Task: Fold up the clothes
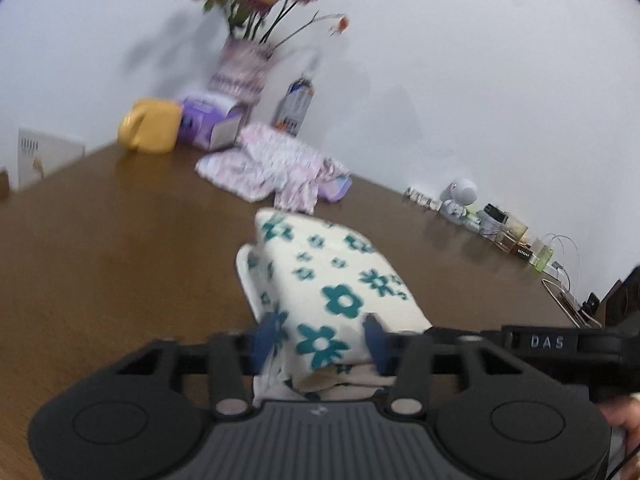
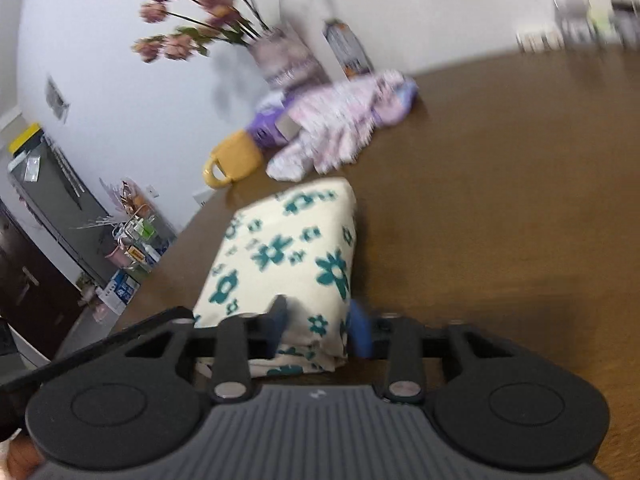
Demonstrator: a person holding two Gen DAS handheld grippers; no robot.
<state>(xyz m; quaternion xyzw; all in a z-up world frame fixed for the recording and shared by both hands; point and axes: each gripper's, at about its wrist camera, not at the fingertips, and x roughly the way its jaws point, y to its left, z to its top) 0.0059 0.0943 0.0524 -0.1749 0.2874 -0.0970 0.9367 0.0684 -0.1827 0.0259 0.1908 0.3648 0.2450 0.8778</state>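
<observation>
The folded cream cloth with teal flowers [image 1: 332,280] is lifted at its near edge above the brown bench [image 1: 120,240], pinched by the left hand-held gripper [image 1: 320,340] and right hand-held gripper [image 2: 316,328]. Its underside is hidden; a blurred pink garment [image 1: 276,168], seemingly crumpled, lies beyond.

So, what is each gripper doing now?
Left gripper: shut on the folded cream cloth with teal flowers.
Right gripper: shut on the same cloth.
</observation>
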